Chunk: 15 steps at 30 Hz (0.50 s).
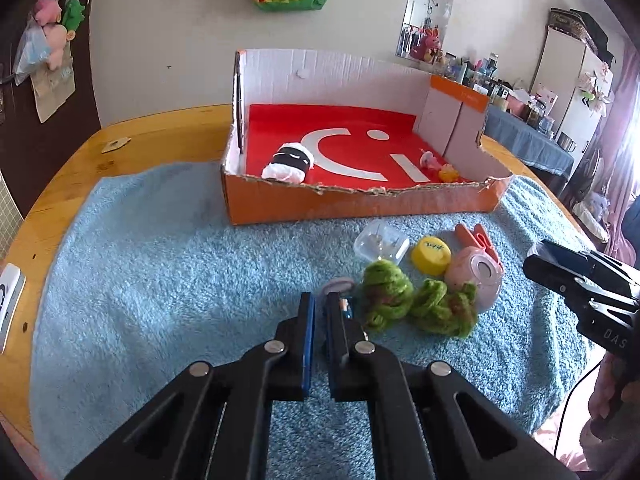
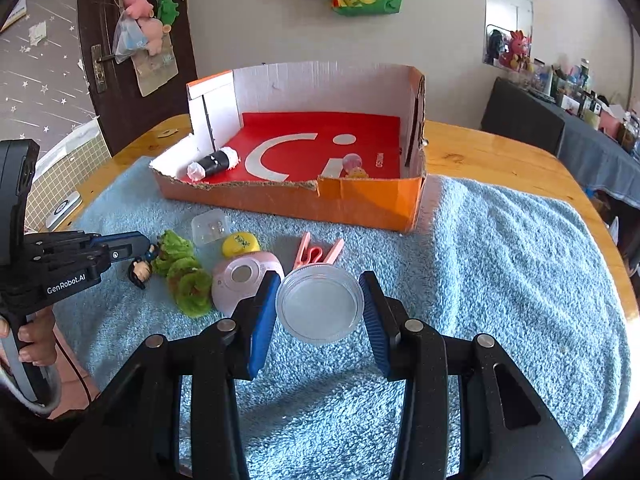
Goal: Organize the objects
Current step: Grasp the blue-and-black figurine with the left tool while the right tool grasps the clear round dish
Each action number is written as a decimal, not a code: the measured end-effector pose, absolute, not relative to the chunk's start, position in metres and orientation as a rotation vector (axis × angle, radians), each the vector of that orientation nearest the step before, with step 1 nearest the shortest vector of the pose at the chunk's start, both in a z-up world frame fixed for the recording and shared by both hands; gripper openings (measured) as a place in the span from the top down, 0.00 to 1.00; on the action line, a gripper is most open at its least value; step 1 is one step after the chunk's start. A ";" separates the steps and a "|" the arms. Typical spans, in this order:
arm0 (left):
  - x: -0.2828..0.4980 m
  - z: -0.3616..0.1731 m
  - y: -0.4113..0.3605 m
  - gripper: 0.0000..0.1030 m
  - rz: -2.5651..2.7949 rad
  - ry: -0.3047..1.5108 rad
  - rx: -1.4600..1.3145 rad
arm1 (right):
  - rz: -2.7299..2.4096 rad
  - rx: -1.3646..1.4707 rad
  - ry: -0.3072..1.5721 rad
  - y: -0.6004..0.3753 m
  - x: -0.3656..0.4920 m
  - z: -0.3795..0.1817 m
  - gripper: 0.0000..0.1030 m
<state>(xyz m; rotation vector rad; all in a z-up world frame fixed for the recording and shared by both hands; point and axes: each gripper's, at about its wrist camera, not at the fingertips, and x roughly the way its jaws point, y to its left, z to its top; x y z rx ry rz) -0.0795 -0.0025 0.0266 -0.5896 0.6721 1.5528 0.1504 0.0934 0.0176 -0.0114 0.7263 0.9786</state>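
Note:
My left gripper [image 1: 319,304] is shut low over the blue towel [image 1: 160,260]. A small dark-haired figurine [image 1: 346,307] lies against its right finger; nothing shows between the pads. From the right wrist view the figurine [image 2: 141,269] sits right at the left gripper's [image 2: 140,245] tip, and I cannot tell if a thin part is pinched. My right gripper [image 2: 320,282] is shut on a clear round dish [image 2: 320,308], held just above the towel [image 2: 500,260]. Behind stands the orange box [image 1: 360,202] with a red floor, holding a white-and-black roll [image 1: 288,158].
Green fuzzy pieces [image 1: 386,292], a pink round case [image 1: 476,276], a yellow cap [image 1: 431,255], a clear small case [image 1: 380,244] and a pink clothespin [image 2: 316,254] lie between the grippers. Two small toys [image 1: 438,166] sit in the box's right corner. The wooden table [image 1: 60,184] edges the towel.

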 end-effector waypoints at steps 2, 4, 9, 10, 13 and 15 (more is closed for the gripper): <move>-0.082 0.027 -0.004 0.85 1.538 0.656 -0.608 | 0.982 -0.007 0.740 0.092 0.150 0.014 0.62; -0.082 0.028 -0.005 0.71 1.548 0.649 -0.602 | 0.992 0.000 0.762 0.092 0.151 0.010 0.62; -0.083 0.028 -0.009 0.57 1.536 0.634 -0.605 | 0.997 -0.019 0.812 0.093 0.150 -0.005 0.39; -0.082 0.029 -0.010 0.54 1.537 0.631 -0.603 | 0.995 -0.021 0.812 0.094 0.148 -0.008 0.39; -0.078 0.028 -0.012 0.46 1.516 0.636 -0.596 | 0.984 -0.035 0.797 0.094 0.145 -0.011 0.39; -0.072 0.027 -0.015 0.42 1.500 0.639 -0.585 | 0.981 -0.043 0.793 0.095 0.144 -0.011 0.39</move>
